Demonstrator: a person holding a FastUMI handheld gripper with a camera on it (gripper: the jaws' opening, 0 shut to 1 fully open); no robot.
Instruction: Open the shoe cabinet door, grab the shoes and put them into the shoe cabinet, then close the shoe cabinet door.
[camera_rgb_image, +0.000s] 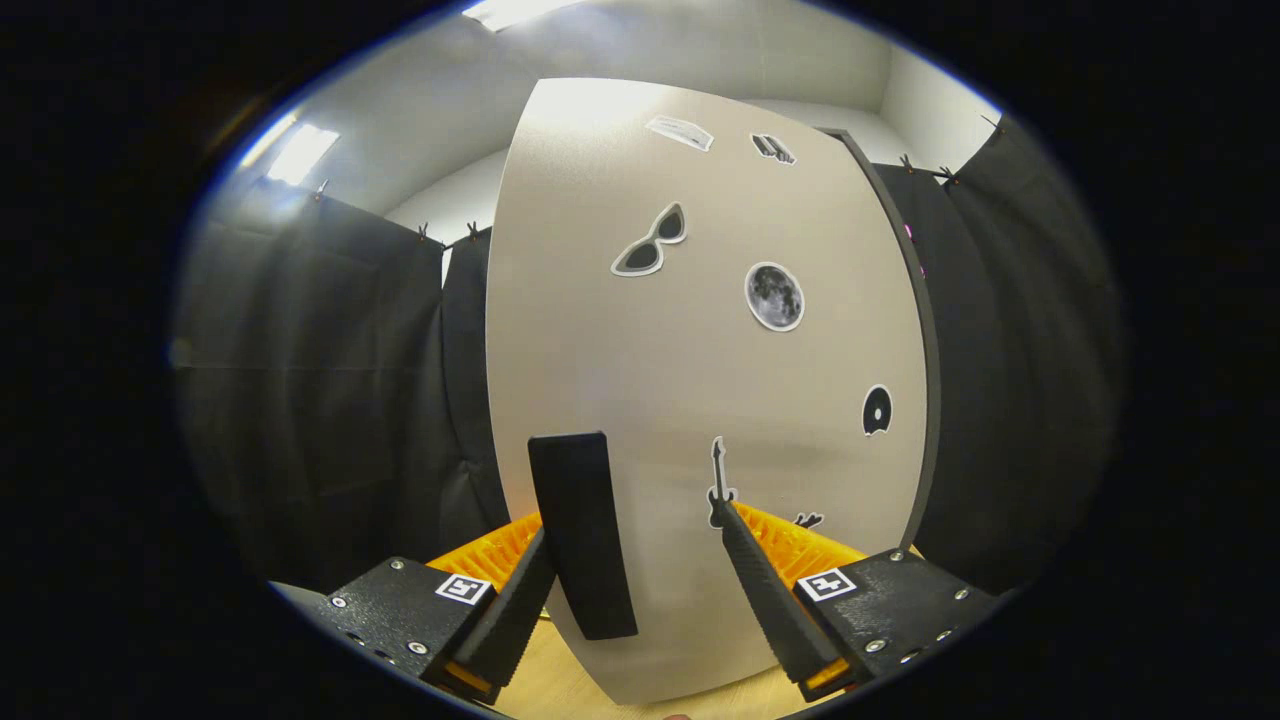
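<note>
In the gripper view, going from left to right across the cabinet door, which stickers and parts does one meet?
Black door handle → sunglasses sticker → guitar sticker → moon sticker → disc sticker. The open gripper has the handle beside its left finger.

Door handle (582, 530) sits between the spread gripper (635, 545) fingers, on the cabinet door (700, 380)
</note>
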